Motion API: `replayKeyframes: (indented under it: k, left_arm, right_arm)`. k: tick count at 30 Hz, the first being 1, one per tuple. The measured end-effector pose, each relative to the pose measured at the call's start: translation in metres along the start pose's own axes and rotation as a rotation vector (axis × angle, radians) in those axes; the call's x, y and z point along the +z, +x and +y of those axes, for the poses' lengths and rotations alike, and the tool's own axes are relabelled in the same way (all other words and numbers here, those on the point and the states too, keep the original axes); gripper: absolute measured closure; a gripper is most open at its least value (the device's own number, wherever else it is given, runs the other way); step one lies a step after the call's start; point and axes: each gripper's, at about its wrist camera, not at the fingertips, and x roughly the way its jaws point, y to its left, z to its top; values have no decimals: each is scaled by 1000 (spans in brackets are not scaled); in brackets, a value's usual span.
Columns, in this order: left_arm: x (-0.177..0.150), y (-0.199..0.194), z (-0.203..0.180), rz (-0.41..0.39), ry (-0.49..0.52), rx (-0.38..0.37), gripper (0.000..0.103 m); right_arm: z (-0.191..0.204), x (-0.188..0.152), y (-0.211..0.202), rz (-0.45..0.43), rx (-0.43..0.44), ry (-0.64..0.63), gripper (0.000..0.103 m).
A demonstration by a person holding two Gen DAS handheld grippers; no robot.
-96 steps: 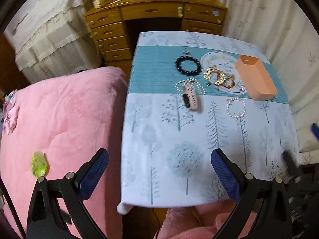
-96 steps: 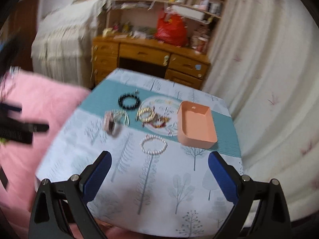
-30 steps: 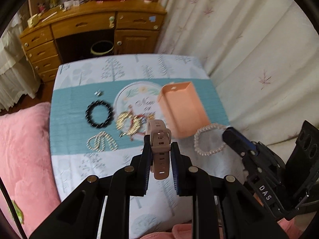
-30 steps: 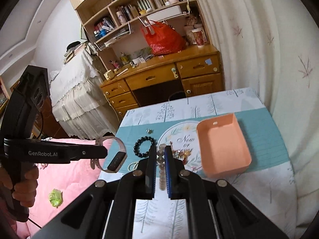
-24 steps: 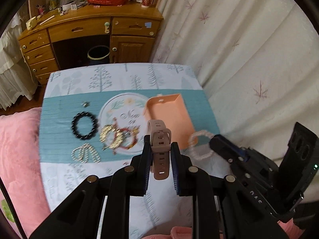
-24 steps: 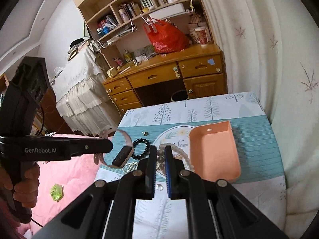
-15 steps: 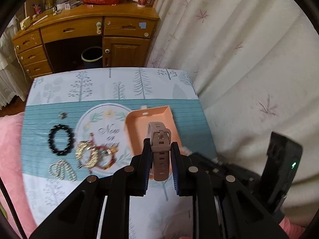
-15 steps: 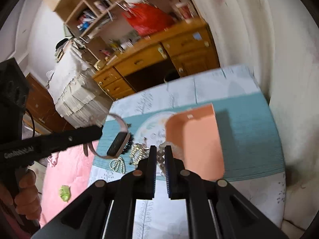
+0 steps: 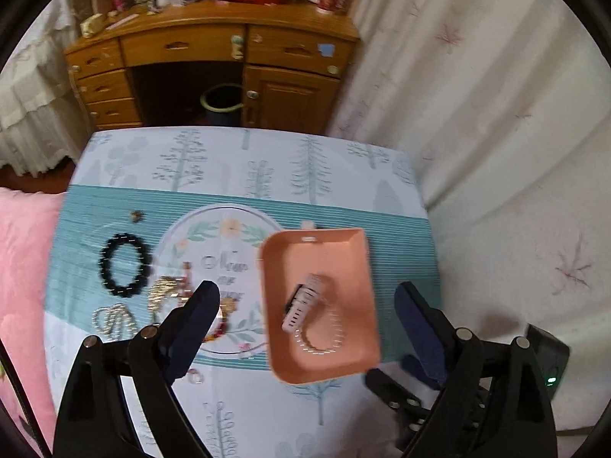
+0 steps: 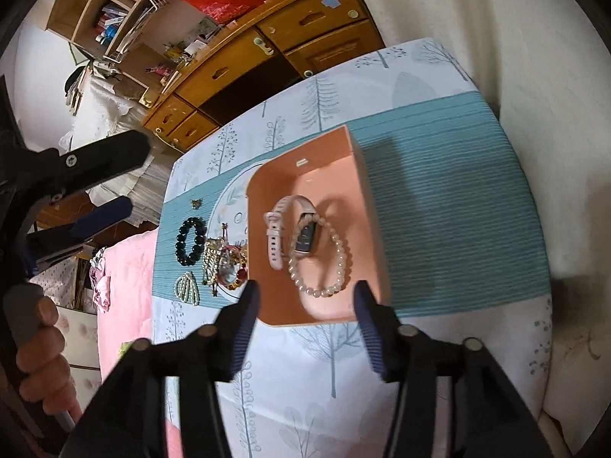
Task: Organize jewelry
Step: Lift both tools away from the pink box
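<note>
Both the left claw (image 9: 305, 328) and right claw (image 10: 305, 297) have just been opening and hang empty. The watch (image 10: 290, 229) and pearl bracelet (image 10: 320, 263) lie in the peach tray (image 10: 366, 198). The black bead bracelet (image 10: 189, 241), gold tangle (image 10: 225, 263) and small pearl piece (image 10: 186, 286) wait on the bench (image 10: 458, 210), left of the tray.

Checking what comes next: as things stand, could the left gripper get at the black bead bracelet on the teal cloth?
Probably yes. The left gripper has open, empty jaws, and the black bead bracelet lies flat and alone beside the gold bracelets, nothing covering it.
</note>
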Motion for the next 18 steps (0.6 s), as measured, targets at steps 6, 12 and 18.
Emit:
replayKeyframes:
  k: [6,12,18]
  left_arm:
    - [-36,4,40,45,-59,55,11]
    - [-108,0,105,128,-163,179,11]
    - [-183,-24,179,180,-264,200,11]
  right_arm:
    - [-2,-8,6,10,-2,56,30]
    - [11,-34,24,78,-46,35,30]
    - [67,-79,42,76,-148,-274,30]
